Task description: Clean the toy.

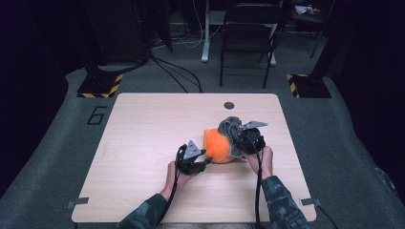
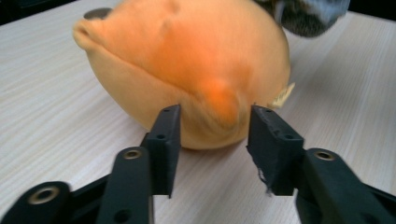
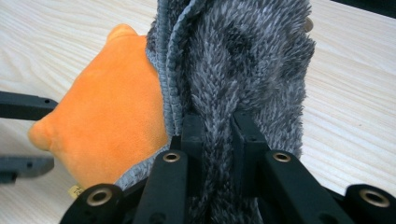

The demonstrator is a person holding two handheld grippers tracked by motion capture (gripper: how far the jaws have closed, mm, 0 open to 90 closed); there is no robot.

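Orange plush toy (image 1: pixel 218 146), fuzzy grey sock (image 3: pixel 243 70) pulled over

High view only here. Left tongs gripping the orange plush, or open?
Observer: Open. In the left gripper view the left tongs flank a nub on the plush, and the pads don't press it.
Operator: Right side got the grey thing?
Observer: Yes, the right tongs are shut on a fold of the grey cloth.
Operator: Cloth touching the plush?
Observer: Yes, in the right gripper view its ribbed edge lies against the plush's side.
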